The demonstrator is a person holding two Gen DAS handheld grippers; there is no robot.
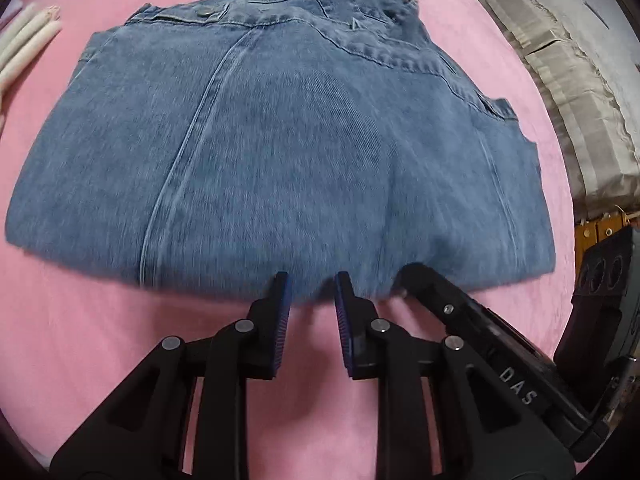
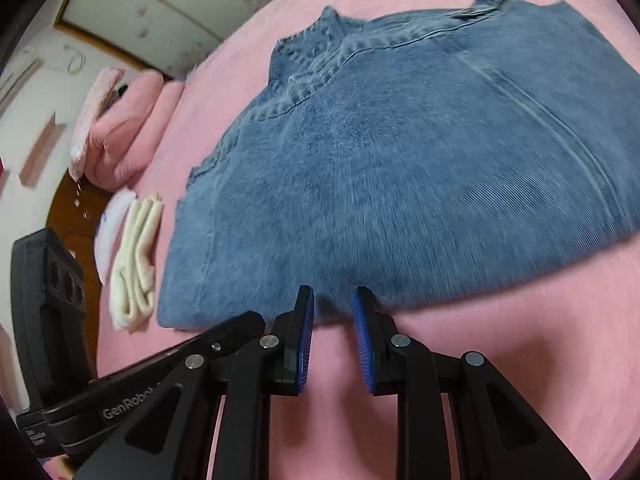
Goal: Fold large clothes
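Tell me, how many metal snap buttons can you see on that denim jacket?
1: a round metal button on the pocket flap at the far edge of the folded denim jacket, left of the collar. Others may be folded underneath or blurred out.

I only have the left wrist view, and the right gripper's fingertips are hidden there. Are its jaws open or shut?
Observer: Open. The right gripper shows a gap between its blue pads, at the near edge of the folded blue denim garment.
Operator: What are the cream things at my top left?
Observer: A folded cream cloth, with a white cloth beside it.
Operator: Anything beyond those?
Observer: A pink pillow on the pink bedsheet.
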